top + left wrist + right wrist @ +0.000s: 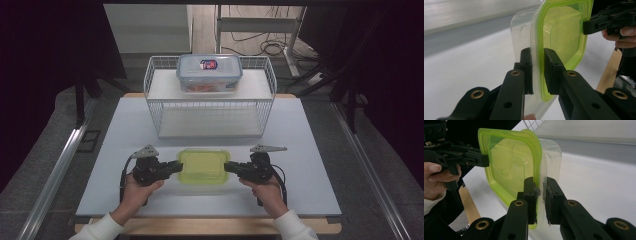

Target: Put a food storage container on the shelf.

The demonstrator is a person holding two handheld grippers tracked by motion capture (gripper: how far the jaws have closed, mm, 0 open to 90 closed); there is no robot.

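On the white bench (125, 150), near its front edge, a clear plastic container with a green lid (204, 166) sits between the two grippers, held from both short ends. The left gripper (176, 167) comes in from the left side in the high view, and in the left gripper view its jaws stand narrowly apart, one on each side of the lid's rim and the container wall (537, 62); the pads look pressed against the edge, so the grip appears closed on it. The right gripper (229, 167) meets the opposite end, and in the right gripper view its jaws likewise straddle the green rim and clear wall (539, 187), closed down to a thin gap with the edge caught between them. Each gripper view also shows the other gripper's black jaws at the far end of the lid, with fingers of the person's hand behind. The person's hands (142, 192) in white sleeves reach in from the bottom of the high view. Farther back on the bench stands a white wire basket (210, 107), well apart from the green-lidded container, and on top of it rests a second clear container with a blue-rimmed lid (209, 72) bearing a label, with something orange inside.
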